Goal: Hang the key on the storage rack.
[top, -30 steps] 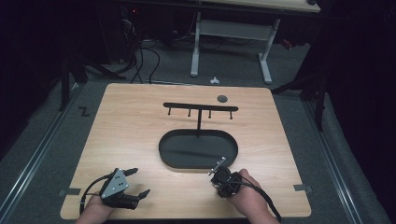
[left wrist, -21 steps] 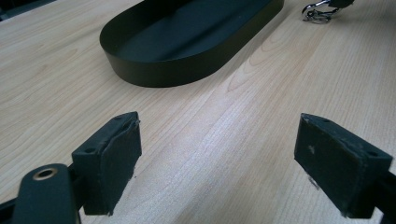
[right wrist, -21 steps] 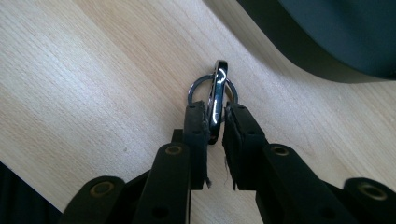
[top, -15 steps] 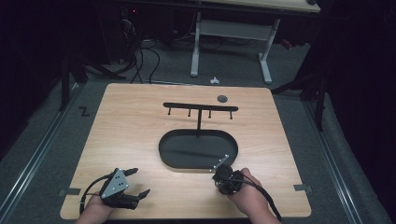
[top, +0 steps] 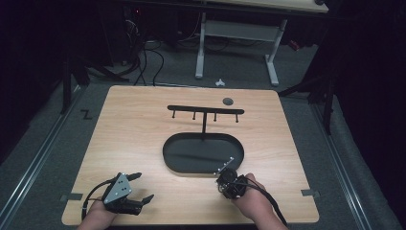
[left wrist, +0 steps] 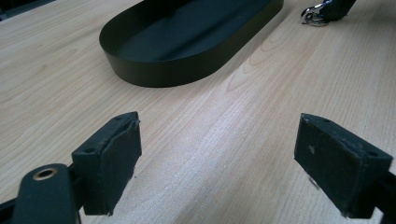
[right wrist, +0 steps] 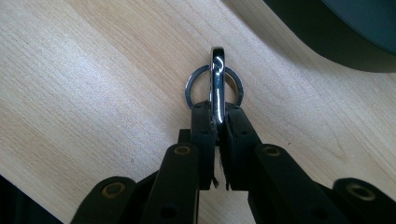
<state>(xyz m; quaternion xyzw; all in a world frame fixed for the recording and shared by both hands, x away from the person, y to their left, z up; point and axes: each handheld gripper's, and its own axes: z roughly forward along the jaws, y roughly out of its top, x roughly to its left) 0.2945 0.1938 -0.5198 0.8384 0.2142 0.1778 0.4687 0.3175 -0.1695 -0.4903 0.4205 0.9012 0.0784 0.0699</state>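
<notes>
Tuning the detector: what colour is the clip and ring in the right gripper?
Shiny silver, chrome-like metal clip and ring; clearest in the right gripper view.

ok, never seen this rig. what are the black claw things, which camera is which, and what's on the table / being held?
No robot here: a person holds a two-jaw gripper in each hand at a wooden table. The high view looks down from above the person's side, with the left gripper near the bottom left and the right gripper by the near edge of a black oval tray. Behind the tray stands a black T-shaped rack with small pegs, and a small dark disc lies near the far edge.

The other two pictures come from cameras riding on the grippers, looking along their jaws. The left gripper view shows its jaws wide apart over bare wood, holding nothing. The right gripper view shows its jaws shut on a shiny metal clip with a key ring through it.
</notes>
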